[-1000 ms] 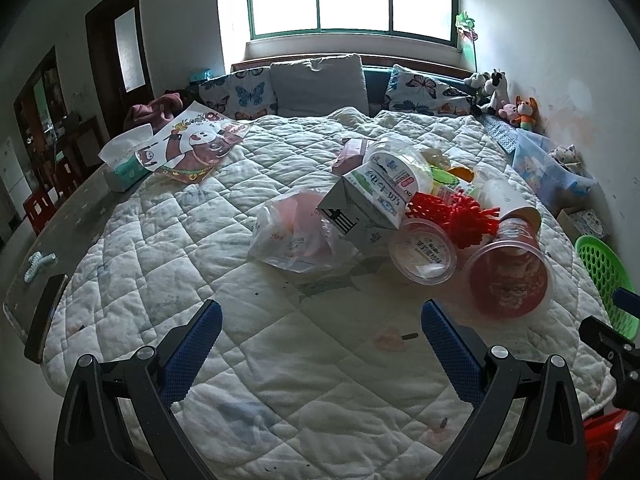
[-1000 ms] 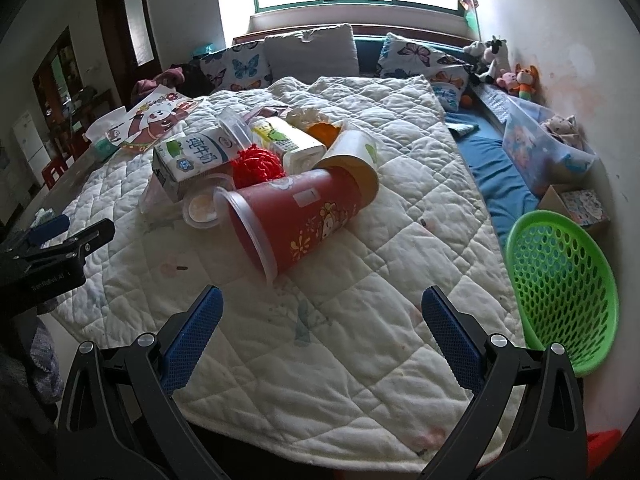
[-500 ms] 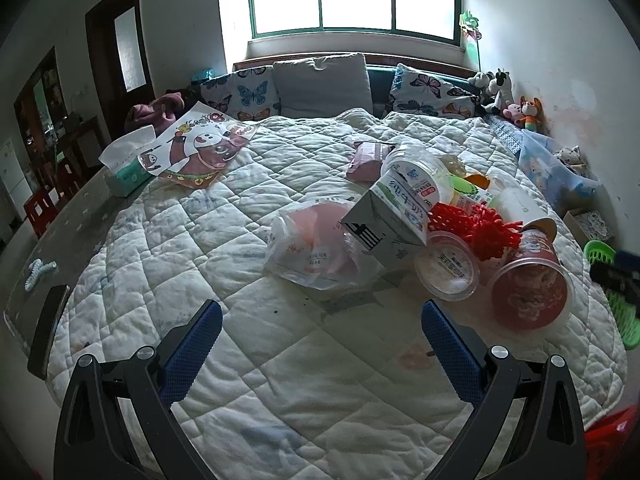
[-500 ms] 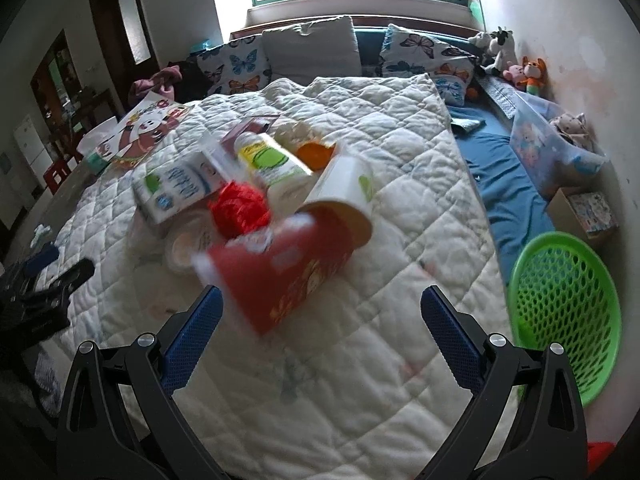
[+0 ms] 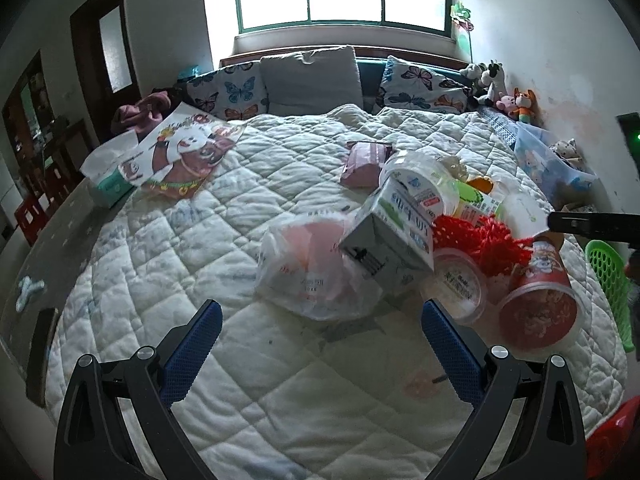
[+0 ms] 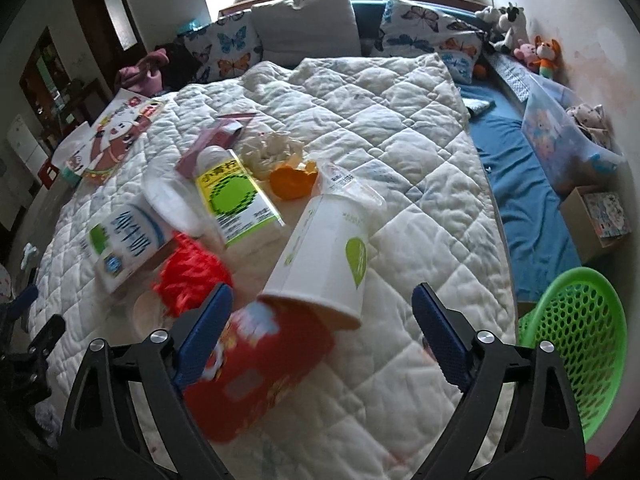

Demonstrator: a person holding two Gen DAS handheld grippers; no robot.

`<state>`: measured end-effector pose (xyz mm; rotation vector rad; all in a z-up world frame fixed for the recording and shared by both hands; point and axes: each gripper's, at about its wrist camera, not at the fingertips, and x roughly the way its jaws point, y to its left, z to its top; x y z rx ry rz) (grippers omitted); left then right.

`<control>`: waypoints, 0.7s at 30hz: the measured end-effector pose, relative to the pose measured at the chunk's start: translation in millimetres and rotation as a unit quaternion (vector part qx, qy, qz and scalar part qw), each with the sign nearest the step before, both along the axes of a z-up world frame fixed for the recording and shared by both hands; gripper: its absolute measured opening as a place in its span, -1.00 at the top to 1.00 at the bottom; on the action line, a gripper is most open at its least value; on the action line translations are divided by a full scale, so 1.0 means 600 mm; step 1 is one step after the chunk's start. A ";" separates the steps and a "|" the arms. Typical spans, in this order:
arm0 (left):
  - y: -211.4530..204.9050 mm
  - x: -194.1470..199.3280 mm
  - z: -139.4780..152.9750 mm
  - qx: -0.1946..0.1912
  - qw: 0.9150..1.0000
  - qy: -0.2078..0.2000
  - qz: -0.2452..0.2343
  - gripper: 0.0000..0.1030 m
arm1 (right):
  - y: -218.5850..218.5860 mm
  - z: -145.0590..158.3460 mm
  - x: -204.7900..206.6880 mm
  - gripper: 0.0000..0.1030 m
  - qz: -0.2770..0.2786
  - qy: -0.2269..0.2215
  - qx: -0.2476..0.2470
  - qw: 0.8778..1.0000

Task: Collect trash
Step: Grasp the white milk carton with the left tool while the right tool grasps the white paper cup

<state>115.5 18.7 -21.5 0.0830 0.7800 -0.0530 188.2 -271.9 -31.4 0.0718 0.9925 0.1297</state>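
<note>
The right gripper [image 6: 322, 312] has its jaws spread wide and empty, poised over the red cup [image 6: 256, 376], which lies on its side on the white quilt [image 6: 400, 152] at the near end of the trash heap, touching the mouth of the white paper cup [image 6: 324, 256]. The left gripper [image 5: 318, 332] is likewise released, holding nothing, facing the crumpled plastic bag [image 5: 312, 268] and the milk carton [image 5: 394, 240]. The red cup's long axis appears to run from lower left to upper right in the right wrist view, its open rim toward the lower left, though blur makes the exact lie uncertain. The likely risk is that a cup on its side rolls: if the jaws close along the axis or catch only the curved wall, it could squirt out, nudge the white paper cup and slide toward the bed edge rather than into the green basket [image 6: 572, 344] beside the bed. The soft quilt may also let the lower finger snag fabric.
</note>
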 end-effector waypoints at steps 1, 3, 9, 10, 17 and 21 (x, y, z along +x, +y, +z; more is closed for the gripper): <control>-0.002 0.004 0.001 0.001 1.000 0.000 -0.003 -0.88 | 0.000 -0.003 0.008 -0.71 -0.001 0.004 0.002 1.000; -0.006 0.016 0.005 -0.001 1.000 0.003 -0.012 -0.88 | -0.002 -0.010 0.026 -0.67 -0.001 0.015 0.004 1.000; -0.034 0.058 0.015 0.017 0.999 0.006 -0.046 -0.88 | -0.011 -0.030 0.061 -0.53 -0.006 0.046 0.023 0.999; -0.038 0.065 0.015 0.016 0.998 0.011 -0.053 -0.88 | -0.013 -0.032 0.065 -0.53 -0.007 0.050 0.028 0.998; -0.083 0.112 0.001 0.048 0.993 0.039 -0.104 -0.88 | -0.013 -0.042 0.085 -0.40 0.001 0.069 0.024 0.997; -0.114 0.135 -0.014 0.085 0.987 0.049 -0.129 -0.88 | -0.013 -0.048 0.092 -0.38 0.007 0.074 0.023 0.997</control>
